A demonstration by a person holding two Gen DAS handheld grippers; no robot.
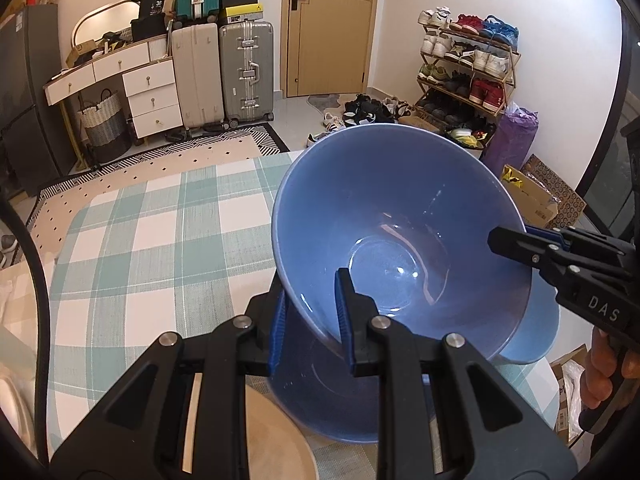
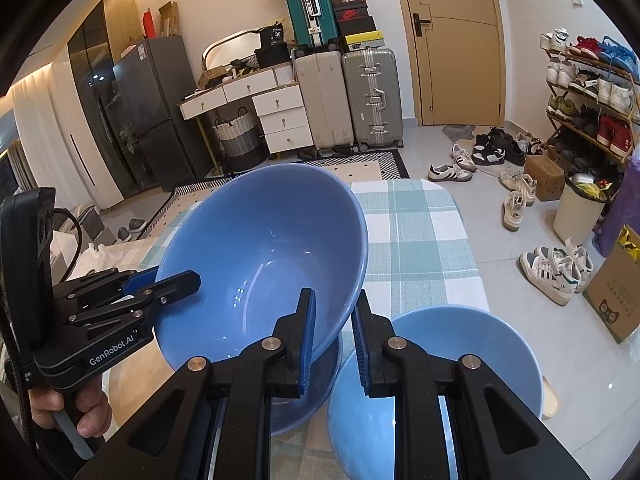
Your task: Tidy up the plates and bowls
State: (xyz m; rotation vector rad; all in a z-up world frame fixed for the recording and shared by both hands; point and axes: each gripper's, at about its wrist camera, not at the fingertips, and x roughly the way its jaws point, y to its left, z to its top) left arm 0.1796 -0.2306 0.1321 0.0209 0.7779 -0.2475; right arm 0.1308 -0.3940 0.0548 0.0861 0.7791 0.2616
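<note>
A large blue bowl (image 1: 400, 220) (image 2: 260, 248) hangs tilted over the checked tablecloth (image 1: 160, 240) (image 2: 420, 240), gripped at two opposite sides of its rim. My left gripper (image 1: 310, 284) is shut on the near rim, one finger inside and one outside; in the right wrist view the left gripper (image 2: 176, 280) shows on the bowl's left edge. My right gripper (image 2: 334, 294) is shut on the opposite rim and appears at the bowl's right edge (image 1: 516, 236). A second, lighter blue bowl (image 2: 432, 364) (image 1: 536, 332) stands upright on the table beside it.
A cream plate (image 1: 260, 440) lies under my left gripper near the table's front. Beyond the table are suitcases (image 1: 224, 72), a white drawer unit (image 1: 152, 96), a shoe rack (image 1: 468, 68), loose shoes (image 2: 556, 268) and cardboard boxes (image 2: 616, 292) on the floor.
</note>
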